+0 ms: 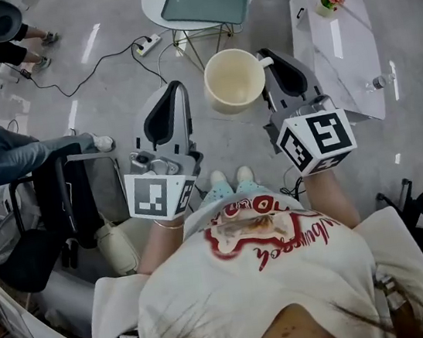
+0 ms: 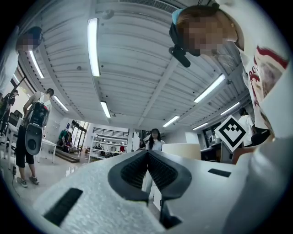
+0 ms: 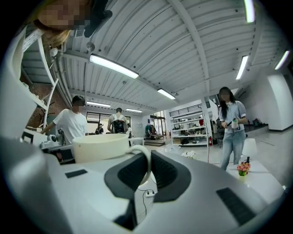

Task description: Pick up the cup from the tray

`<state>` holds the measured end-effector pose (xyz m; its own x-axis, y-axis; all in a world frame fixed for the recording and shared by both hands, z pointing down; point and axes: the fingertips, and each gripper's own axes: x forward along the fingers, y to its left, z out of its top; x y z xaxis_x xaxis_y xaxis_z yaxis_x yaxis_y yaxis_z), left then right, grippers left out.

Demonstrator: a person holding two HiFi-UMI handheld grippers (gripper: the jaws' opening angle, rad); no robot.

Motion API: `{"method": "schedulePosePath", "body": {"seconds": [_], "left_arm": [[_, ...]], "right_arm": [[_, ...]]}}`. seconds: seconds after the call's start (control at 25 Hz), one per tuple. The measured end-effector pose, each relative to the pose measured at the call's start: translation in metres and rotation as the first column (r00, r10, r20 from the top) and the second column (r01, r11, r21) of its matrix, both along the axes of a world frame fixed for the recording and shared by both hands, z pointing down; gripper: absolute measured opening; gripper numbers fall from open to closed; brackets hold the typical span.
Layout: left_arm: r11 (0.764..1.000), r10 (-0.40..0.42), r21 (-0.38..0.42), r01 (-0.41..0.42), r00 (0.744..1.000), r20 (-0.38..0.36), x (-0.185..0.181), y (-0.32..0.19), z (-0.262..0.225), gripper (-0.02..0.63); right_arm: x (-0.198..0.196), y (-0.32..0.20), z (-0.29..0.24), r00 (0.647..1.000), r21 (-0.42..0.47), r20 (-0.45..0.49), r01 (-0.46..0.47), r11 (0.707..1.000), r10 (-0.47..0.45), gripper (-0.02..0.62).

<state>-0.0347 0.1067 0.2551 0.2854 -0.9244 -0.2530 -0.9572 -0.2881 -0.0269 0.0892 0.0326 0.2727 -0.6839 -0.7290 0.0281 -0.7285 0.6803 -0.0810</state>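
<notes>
A grey polished floor (image 1: 106, 85) spreads below, with a small round tabletop (image 1: 151, 5) carrying a teal tray (image 1: 205, 3). The cream cup (image 1: 234, 79) is off the tray, held in the air well apart from it, mouth up, between the two grippers. The right gripper (image 1: 270, 61) has its jaws clamped on the cup's handle (image 3: 145, 162). The left gripper (image 1: 172, 92) stands beside the cup, its jaws pressed together on nothing.
</notes>
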Motion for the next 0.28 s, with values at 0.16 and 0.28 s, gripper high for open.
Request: {"method": "schedulePosePath", "body": {"seconds": [0.16, 0.28], "left_arm": [[1.000, 0.012, -0.004, -0.012, 1.000, -0.008, 0.0011, 0.0016, -0.0003, 0.012], [1.000, 0.018, -0.006, -0.018, 1.000, -0.014, 0.0017, 0.0017, -0.0025, 0.012]], "right_arm": [[-0.0011, 0.0022, -0.0006, 1.000, -0.001, -0.001, 0.003, 1.000, -0.003, 0.040], [-0.0030, 0.0034, -0.0042, 1.000, 0.002, 0.001, 0.008, 1.000, -0.008, 0.040]]}}
